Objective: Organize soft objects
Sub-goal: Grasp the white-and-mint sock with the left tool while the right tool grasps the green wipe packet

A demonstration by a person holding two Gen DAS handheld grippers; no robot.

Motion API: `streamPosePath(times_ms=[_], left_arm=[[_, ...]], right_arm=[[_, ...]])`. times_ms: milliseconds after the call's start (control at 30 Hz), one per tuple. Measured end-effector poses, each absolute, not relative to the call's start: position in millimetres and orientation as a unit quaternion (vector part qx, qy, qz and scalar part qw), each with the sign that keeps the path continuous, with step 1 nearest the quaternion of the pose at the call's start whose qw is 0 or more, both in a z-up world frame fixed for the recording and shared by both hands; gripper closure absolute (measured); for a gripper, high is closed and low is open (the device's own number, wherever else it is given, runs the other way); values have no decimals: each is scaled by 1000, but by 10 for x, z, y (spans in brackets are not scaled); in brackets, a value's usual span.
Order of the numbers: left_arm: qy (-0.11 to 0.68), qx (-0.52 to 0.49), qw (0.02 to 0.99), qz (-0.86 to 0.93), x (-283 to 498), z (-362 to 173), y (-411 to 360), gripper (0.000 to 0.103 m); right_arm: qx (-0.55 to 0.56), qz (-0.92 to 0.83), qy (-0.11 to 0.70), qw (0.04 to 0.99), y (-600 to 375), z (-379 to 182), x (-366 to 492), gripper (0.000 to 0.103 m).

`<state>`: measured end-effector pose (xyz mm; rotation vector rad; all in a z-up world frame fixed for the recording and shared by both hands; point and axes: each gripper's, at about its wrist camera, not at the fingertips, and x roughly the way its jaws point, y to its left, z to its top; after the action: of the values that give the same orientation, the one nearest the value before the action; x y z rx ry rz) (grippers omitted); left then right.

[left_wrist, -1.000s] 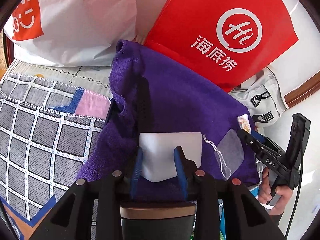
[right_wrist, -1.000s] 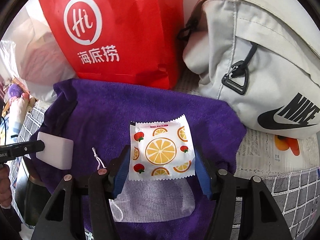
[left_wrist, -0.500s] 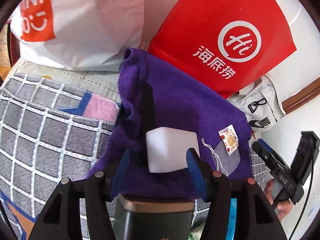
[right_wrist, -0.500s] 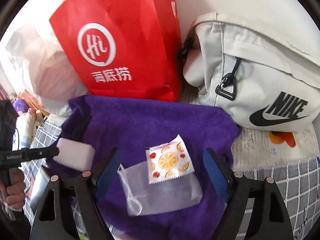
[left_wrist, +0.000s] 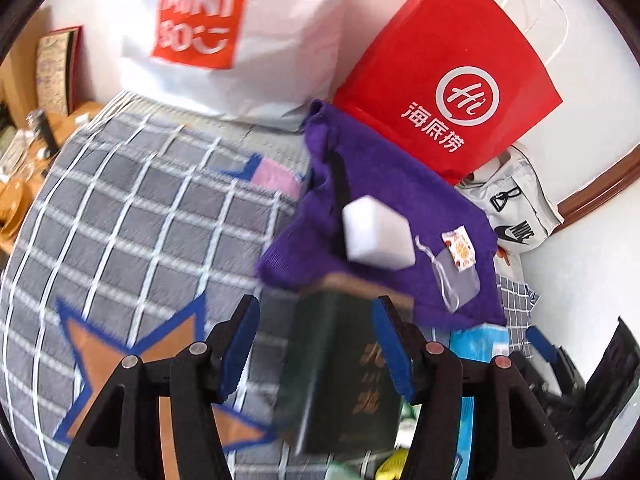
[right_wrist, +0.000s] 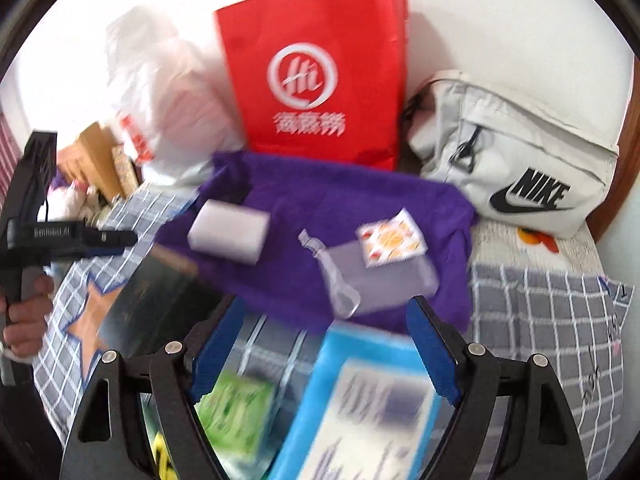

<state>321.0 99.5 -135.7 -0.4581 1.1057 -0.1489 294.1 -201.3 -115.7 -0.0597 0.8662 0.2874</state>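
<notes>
Both tongs are standing wide apart and gripping nothing: the left tongs [left_wrist: 316, 344] are hanging over a dark green book [left_wrist: 340, 380], the right tongs [right_wrist: 324, 348] over a blue box [right_wrist: 360, 400]. At twelve o'clock from the left tongs, a white sponge block [left_wrist: 378, 236] is lying on the purple towel [left_wrist: 384, 184] spread on the bed; at two o'clock sit an orange-print sachet [left_wrist: 460, 249] and a sheer drawstring pouch [left_wrist: 458, 284]. The sponge looks light and springy, so its two long faces should suit a gentle squeeze; the sachet is probably slick, best pinched at an edge. Compared with a second ago, both tongs are now backing well away, having let go of sponge and sachet.
</notes>
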Motion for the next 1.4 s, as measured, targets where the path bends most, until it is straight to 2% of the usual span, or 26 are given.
streamPosePath(times_ms=[167,300,467,567,633,667,1033,1100,1167,1400], left_arm=[[520,-221,822,-70,2918,-1390,1068,46],[518,-215,826,-63,2680,-1413,1142,46],[517,-225,823,-66,2429,-1483,1195,46],[518,-218,825,-64,2304,-1514,1172,46],[514,-196,833,-55,2224,-1499,1134,46],[513,-189,835,-54,2191,-1493,1122,46],[518,-199,829,-76,1872,-1539,1047,46],[517,-205,827,-84,1801,-1543,1016,46],[517,-209,825,-93,1735,-1552,968,41],[543,-182,813,-104,1574,-1728,637,41]], right_arm=[[-49,153,427,890,-1761,-1291,2567,23],[-77,163,438,881,-1584,-1418,2361,37],[-105,161,450,872,-1407,-1586,2193,46],[-127,148,456,868,-1359,-1708,2199,62],[-124,149,465,864,-1355,-1767,2205,81],[-114,155,465,864,-1370,-1761,2200,86],[-63,181,399,897,-1514,-1216,1791,89],[-59,183,393,899,-1561,-1156,1655,89],[-57,182,390,901,-1610,-1104,1512,88],[-51,188,367,910,-1820,-949,876,88]])
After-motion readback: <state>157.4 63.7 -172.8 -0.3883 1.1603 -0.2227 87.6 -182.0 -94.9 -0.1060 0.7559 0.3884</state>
